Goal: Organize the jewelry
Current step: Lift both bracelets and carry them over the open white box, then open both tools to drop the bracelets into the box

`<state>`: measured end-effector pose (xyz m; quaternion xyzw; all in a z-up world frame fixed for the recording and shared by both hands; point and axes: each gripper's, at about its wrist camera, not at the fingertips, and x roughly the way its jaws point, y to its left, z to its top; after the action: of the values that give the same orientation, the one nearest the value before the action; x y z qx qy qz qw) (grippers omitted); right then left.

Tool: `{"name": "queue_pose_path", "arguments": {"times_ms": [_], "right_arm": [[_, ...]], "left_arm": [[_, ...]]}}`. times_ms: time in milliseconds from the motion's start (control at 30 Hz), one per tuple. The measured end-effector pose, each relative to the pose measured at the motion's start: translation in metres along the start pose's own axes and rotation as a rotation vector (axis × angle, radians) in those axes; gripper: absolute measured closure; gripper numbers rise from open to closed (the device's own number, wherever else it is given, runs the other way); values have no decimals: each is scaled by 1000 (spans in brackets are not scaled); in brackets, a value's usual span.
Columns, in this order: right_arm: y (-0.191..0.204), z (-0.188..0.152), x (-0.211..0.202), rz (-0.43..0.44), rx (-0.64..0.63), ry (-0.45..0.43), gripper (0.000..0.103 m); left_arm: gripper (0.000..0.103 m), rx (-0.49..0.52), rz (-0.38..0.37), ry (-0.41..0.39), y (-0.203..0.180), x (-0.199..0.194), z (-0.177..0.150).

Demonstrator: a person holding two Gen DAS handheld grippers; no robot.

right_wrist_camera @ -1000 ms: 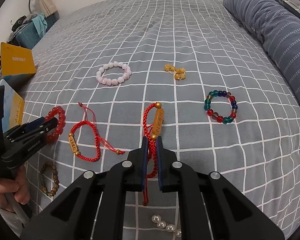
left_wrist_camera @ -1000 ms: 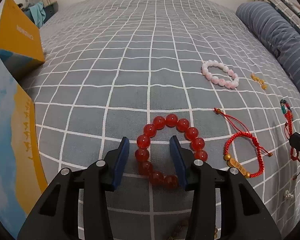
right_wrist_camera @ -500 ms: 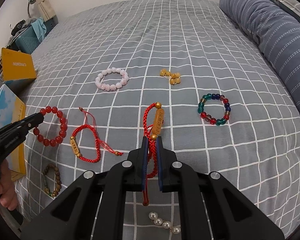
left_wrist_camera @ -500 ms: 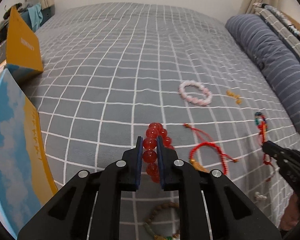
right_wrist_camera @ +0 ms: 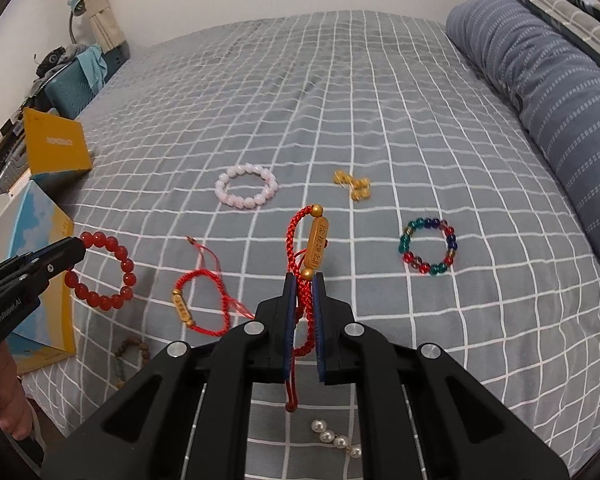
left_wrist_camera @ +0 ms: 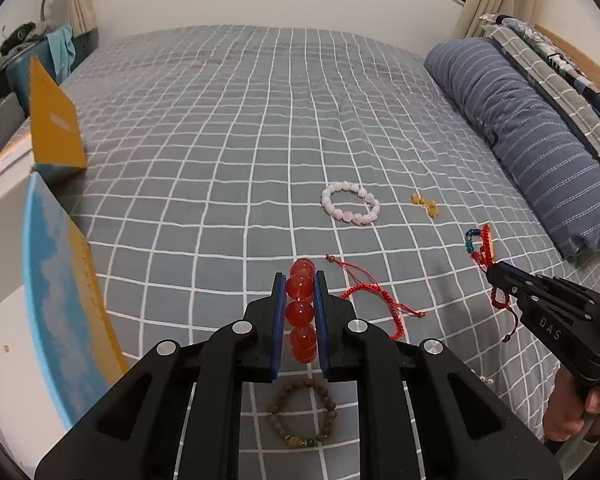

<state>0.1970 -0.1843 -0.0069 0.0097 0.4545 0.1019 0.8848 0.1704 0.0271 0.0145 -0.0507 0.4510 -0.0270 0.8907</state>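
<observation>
My left gripper (left_wrist_camera: 300, 280) is shut on a red bead bracelet (left_wrist_camera: 300, 312) and holds it lifted above the grey checked bed; the bracelet also shows in the right wrist view (right_wrist_camera: 104, 268), hanging from the left gripper (right_wrist_camera: 76, 246). My right gripper (right_wrist_camera: 303, 280) is shut on a red cord bracelet with a gold bar (right_wrist_camera: 318, 246), also lifted; it shows in the left wrist view (left_wrist_camera: 486, 248) at the right gripper's tip (left_wrist_camera: 496, 270).
On the bed lie a pink bead bracelet (right_wrist_camera: 247, 186), yellow beads (right_wrist_camera: 354, 186), a multicolour bead bracelet (right_wrist_camera: 428, 246), a second red cord bracelet (right_wrist_camera: 200, 300), a brown bead bracelet (left_wrist_camera: 302, 414) and pearls (right_wrist_camera: 336, 436). A blue-yellow box (left_wrist_camera: 60, 300) stands left, a striped pillow (left_wrist_camera: 528, 128) right.
My left gripper closed on the red bead bracelet and lifted it off the bed. My right gripper rose with the red cord bracelet in it.
</observation>
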Motion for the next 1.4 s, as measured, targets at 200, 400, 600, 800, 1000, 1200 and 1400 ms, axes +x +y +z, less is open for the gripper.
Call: {"name": "queue_pose_path", "arguments": {"times_ms": [200, 400, 600, 800, 1000, 1200, 1400], "right_arm": [[18, 9, -10, 40, -20, 5, 95], [51, 20, -25, 68, -70, -32, 95], [98, 27, -38, 117, -139, -49, 95], [152, 33, -56, 172, -201, -74, 95], [218, 28, -67, 243, -286, -89, 95], [283, 16, -71, 301, -376, -76, 96], [339, -2, -64, 343, -441, -40, 96]], "left_arm": [[90, -5, 7, -8, 4, -20, 5], [90, -27, 31, -33, 24, -52, 5], [90, -74, 75, -97, 55, -94, 3], [90, -134, 112, -140, 92, -130, -3], [90, -193, 191, -159, 137, -158, -22], [90, -248, 266, -151, 183, -177, -47], [90, -320, 318, -134, 229, -187, -75]]}}
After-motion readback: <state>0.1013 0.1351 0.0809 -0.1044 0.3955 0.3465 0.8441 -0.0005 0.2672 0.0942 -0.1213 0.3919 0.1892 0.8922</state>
